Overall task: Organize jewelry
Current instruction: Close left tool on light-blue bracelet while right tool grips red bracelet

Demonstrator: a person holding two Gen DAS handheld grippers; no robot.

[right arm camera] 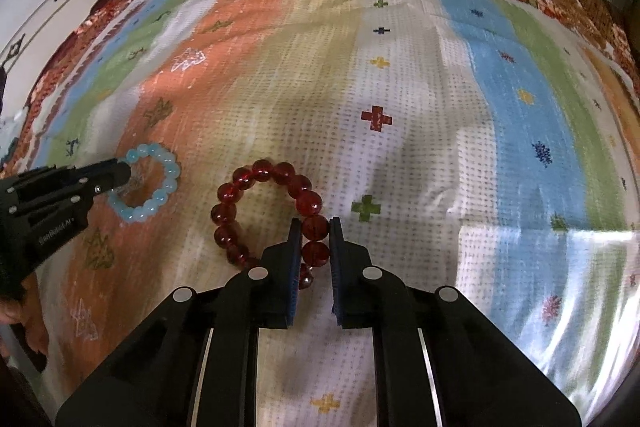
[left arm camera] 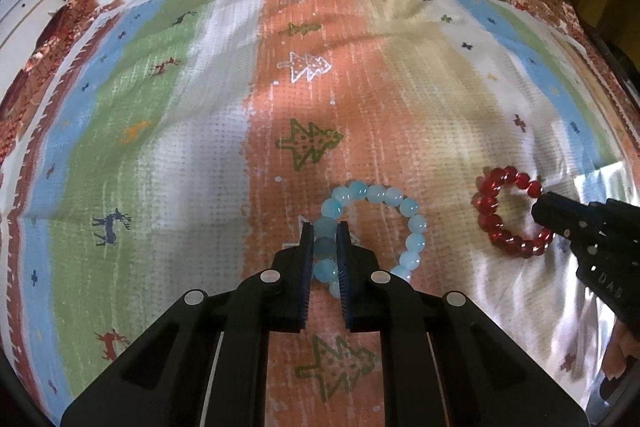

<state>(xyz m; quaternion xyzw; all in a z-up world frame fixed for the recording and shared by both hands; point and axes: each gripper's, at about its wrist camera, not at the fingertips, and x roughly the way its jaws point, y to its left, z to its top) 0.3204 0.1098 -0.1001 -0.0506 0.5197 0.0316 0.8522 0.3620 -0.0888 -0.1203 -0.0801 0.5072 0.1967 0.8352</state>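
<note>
Left wrist view shows my left gripper (left arm camera: 325, 231) clamped on the near-left side of a ring-shaped bracelet of pale blue translucent round beads (left arm camera: 400, 203); the blue pads press a bead from either side. That bracelet lies flat on the orange stripe of a striped, plastic-covered tablecloth with tree, deer and cross prints (left arm camera: 192, 131), beside a green tree outline. Further right in that view, a ring-shaped bracelet of dark red glassy round beads (left arm camera: 490, 207) rests on the cream stripe, and my right gripper reaches into its right side.

Right wrist view has the pale blue bracelet at far left with the left gripper's black tip on its left edge, and part of a hand (right arm camera: 24, 323) below that tool. At centre, my right gripper (right arm camera: 315, 227) is closed on the red bracelet's near-right side, one bead squeezed between the pads. A green cross print sits just right of the fingers (right arm camera: 352, 267).
</note>
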